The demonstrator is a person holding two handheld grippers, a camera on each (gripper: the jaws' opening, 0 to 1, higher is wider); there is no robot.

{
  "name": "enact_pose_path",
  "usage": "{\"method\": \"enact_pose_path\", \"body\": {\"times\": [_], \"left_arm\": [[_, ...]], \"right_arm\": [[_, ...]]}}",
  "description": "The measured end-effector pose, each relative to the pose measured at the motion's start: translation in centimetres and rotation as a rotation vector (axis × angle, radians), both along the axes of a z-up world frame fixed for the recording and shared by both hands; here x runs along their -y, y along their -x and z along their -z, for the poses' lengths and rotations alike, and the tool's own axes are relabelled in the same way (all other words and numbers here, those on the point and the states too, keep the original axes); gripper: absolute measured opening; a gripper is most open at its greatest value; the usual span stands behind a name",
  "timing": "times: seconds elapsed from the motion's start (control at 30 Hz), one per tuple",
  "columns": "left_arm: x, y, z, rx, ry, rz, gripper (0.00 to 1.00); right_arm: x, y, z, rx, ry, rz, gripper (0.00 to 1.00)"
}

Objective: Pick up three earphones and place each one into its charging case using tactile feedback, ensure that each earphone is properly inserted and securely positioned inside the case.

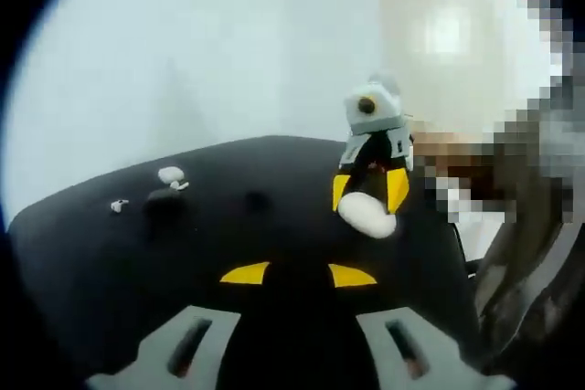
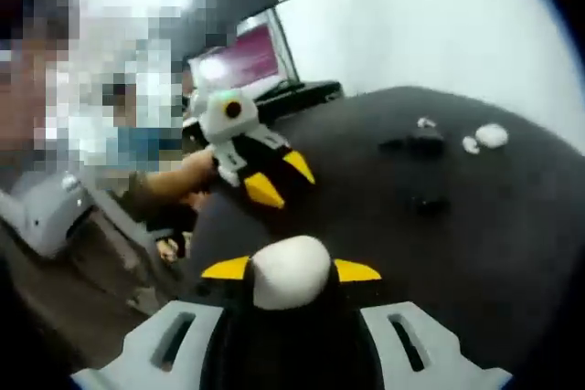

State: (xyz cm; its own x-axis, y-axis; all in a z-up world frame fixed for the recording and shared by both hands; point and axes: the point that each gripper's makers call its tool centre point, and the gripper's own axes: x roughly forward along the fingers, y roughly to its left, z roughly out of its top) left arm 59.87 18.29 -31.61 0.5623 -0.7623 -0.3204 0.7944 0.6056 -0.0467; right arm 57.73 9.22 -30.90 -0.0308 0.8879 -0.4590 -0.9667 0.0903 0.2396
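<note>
Right gripper (image 2: 291,270) at bottom of right gripper view, yellow-tipped jaws closed on a white rounded charging case (image 2: 291,271). Held above a black table (image 2: 512,253). Left gripper (image 2: 281,178) up and to the left, gripped by a hand (image 2: 187,173), yellow tips apart with nothing between them. Far side of table: white case (image 2: 492,135) with a small white earphone (image 2: 470,144) just beside it, another small white earphone (image 2: 425,122) near a dark case (image 2: 422,142), a second dark object (image 2: 430,204) closer in, hard to make out. Laptop (image 2: 245,59) with a pinkish screen past the table edge, pale wall behind.
</note>
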Motion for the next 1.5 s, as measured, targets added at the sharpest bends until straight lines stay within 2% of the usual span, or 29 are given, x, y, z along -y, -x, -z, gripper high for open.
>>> {"method": "enact_pose_path", "body": {"times": [0.17, 0.4, 0.5, 0.7, 0.77, 0.83, 0.9, 0.97, 1.03, 1.13, 1.23, 1.33, 1.43, 1.5], "left_arm": [[0.2, 0.2, 0.6, 0.004, -0.036, 0.01, 0.2], [0.2, 0.3, 0.4, 0.007, -0.027, 0.01, 0.2], [0.2, 0.3, 0.5, 0.007, -0.033, 0.009, 0.2], [0.1, 0.3, 0.5, 0.011, -0.036, 0.006, 0.19], [0.1, 0.4, 0.5, 0.013, -0.038, 0.01, 0.19], [0.1, 0.5, 0.4, 0.015, -0.039, 0.013, 0.19], [0.1, 0.5, 0.4, 0.016, -0.039, 0.012, 0.19], [0.0, 0.5, 0.4, 0.017, -0.036, 0.011, 0.19], [0.0, 0.4, 0.3, 0.017, -0.034, 0.009, 0.19], [0.0, 0.5, 0.4, 0.02, -0.037, 0.012, 0.19], [0.1, 0.5, 0.5, 0.019, -0.043, 0.017, 0.19], [0.1, 0.4, 0.4, 0.02, -0.043, 0.018, 0.19], [0.1, 0.5, 0.4, 0.021, -0.04, 0.018, 0.19], [0.1, 0.5, 0.4, 0.022, -0.041, 0.018, 0.19]], "right_arm": [[1.3, 0.9, -1.2, 0.077, -0.004, 0.003, 0.25], [2.3, 2.4, -1.6, 0.177, 0.023, -0.022, 0.24], [2.0, 2.7, -1.6, 0.178, 0.01, -0.027, 0.24], [0.7, 2.0, -1.1, 0.126, -0.04, 0.01, 0.26], [0.5, 2.0, -1.2, 0.085, -0.055, 0.025, 0.25], [0.5, 2.2, -1.7, 0.098, -0.074, 0.023, 0.24], [0.5, 2.5, -2.2, 0.155, -0.087, -0.005, 0.22], [0.6, 2.9, -2.7, 0.272, -0.088, -0.035, 0.21], [1.0, 3.6, -3.0, 0.351, -0.07, -0.063, 0.2], [1.9, 4.3, -2.9, 0.449, -0.024, -0.061, 0.2], [3.0, 4.8, -2.5, 0.489, 0.031, -0.037, 0.2], [3.5, 5.0, -2.3, 0.493, 0.038, -0.025, 0.2], [3.7, 4.8, -1.9, 0.475, 0.02, -0.015, 0.2], [3.3, 5.1, -1.2, 0.447, 0.016, -0.044, 0.21]]}}
